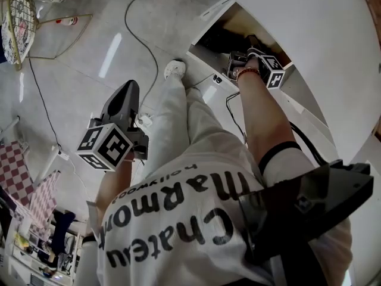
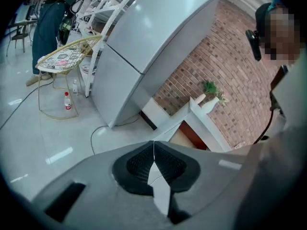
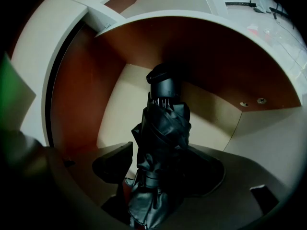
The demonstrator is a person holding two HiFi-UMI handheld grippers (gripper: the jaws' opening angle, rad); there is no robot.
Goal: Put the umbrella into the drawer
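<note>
Black, folded and already down inside the brown-walled drawer [image 3: 76, 109]: so lies the umbrella [image 3: 163, 138], hard capped end toward the far wall, loose canopy end nearest. Sits between the jaws of the right hand-held gripper [image 3: 168, 164], which stand spread wide, with the visible pad just beside the fabric and seemingly off it. Reads as let go, not gripped. Finds the left hand-held gripper [image 2: 154, 164] pressed closed on nothing, well apart to the left, above the floor.

Judged nearly done, with only the withdrawal and perhaps the closing left. Could snag a slack fold or the strap on a pad while backing out, dragging the umbrella up over the drawer's near edge. Could tip it sideways if rolled or swung during the retreat. Calls for a straight pull back along the jaws. Cannot tell whether the near end rests flat; might jam the drawer if left riding above the rim.
</note>
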